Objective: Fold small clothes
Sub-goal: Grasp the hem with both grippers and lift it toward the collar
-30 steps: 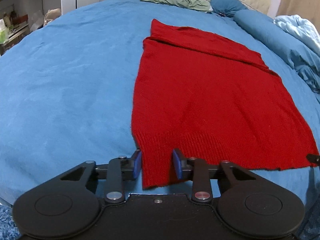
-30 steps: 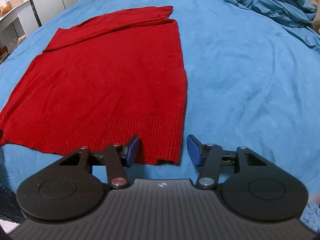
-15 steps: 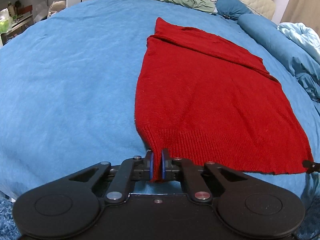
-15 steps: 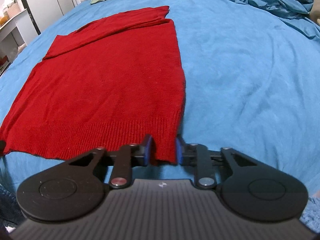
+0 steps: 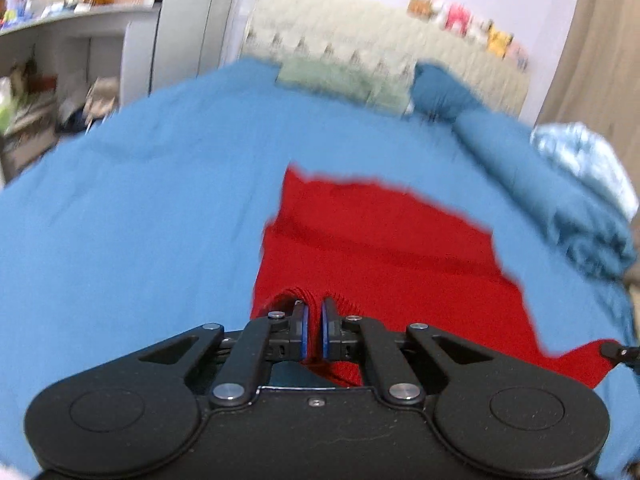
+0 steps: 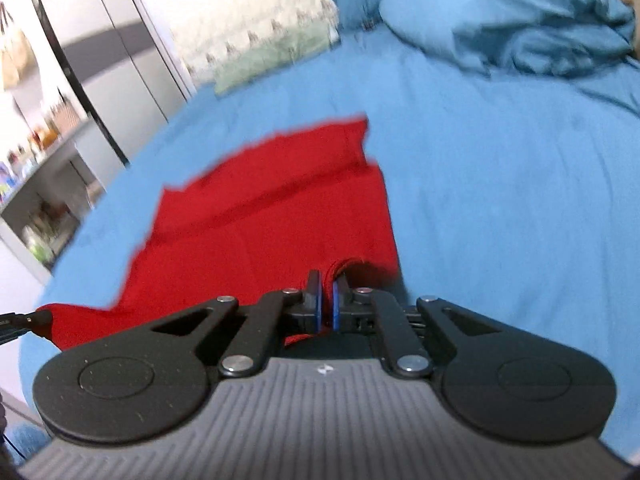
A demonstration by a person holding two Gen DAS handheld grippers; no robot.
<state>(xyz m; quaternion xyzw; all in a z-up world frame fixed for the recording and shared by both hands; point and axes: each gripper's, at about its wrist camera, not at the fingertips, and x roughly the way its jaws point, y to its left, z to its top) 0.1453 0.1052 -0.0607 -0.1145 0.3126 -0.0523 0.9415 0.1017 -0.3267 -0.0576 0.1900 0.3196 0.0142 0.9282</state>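
A: We have the red knit sweater by its ribbed hem, one corner in each tool. The left gripper is clenched on the left hem corner and the right gripper on the right one, with fabric bunched between the blue pads. The rest lies on the blue bedsheet.

B: What worries us from here?

A: Each pinch holds only a small tuft of rib. If we pull the two corners unevenly, or tug too fast, one could slip out and the hem would drop skewed. The knit may also drag along the sheet and wrinkle the lower layer.

B: And how does it lie?

A: Its long axis runs away from us toward the headboard. The hem is nearest us and lifted; the far end, already folded over, points at the green pillow. Both views are blurred, so finer creases escape us.
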